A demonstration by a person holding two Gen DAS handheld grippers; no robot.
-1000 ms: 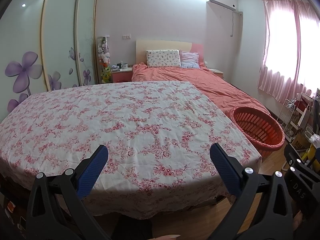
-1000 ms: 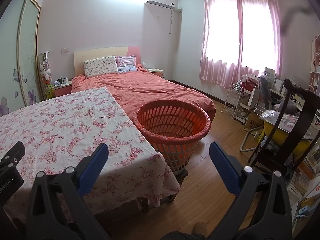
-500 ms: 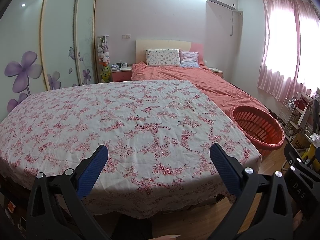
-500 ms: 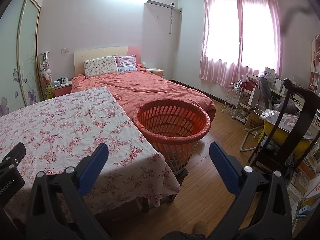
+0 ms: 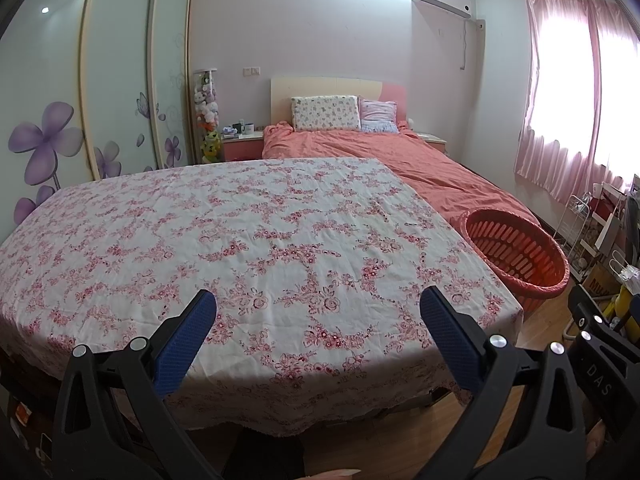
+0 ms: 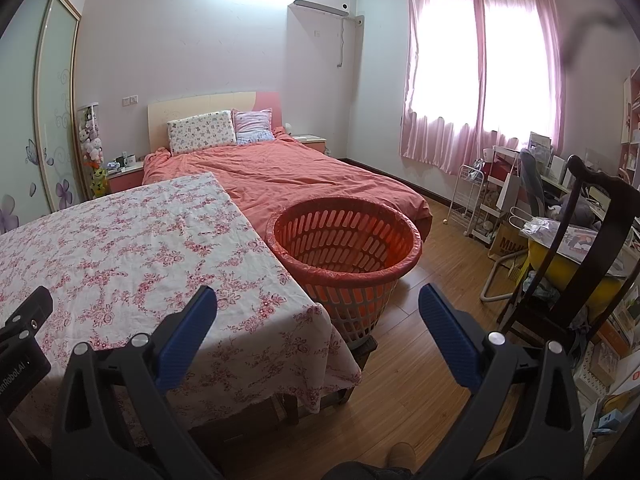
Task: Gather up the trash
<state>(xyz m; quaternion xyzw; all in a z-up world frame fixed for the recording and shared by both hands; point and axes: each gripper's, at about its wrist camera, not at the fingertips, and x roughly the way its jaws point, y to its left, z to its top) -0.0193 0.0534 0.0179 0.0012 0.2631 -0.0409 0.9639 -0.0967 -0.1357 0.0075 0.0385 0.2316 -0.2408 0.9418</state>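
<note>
An orange slatted basket (image 6: 344, 248) lined with a red bag stands on the floor at the right end of the table; it also shows in the left wrist view (image 5: 516, 252). The table wears a floral cloth (image 5: 240, 240) and shows in the right wrist view too (image 6: 120, 248). I see no trash on the cloth. My left gripper (image 5: 318, 332) is open and empty above the table's near edge. My right gripper (image 6: 318, 332) is open and empty, held near the table's right corner, short of the basket.
A bed with an orange cover (image 6: 288, 176) lies behind the table and basket. A dark wooden chair (image 6: 592, 240) and cluttered shelves (image 6: 500, 200) stand on the right. Bare wood floor (image 6: 420, 360) lies between basket and chair. A wardrobe (image 5: 100, 92) lines the left wall.
The left wrist view has drifted very slightly. Both grippers stay open and nearly still.
</note>
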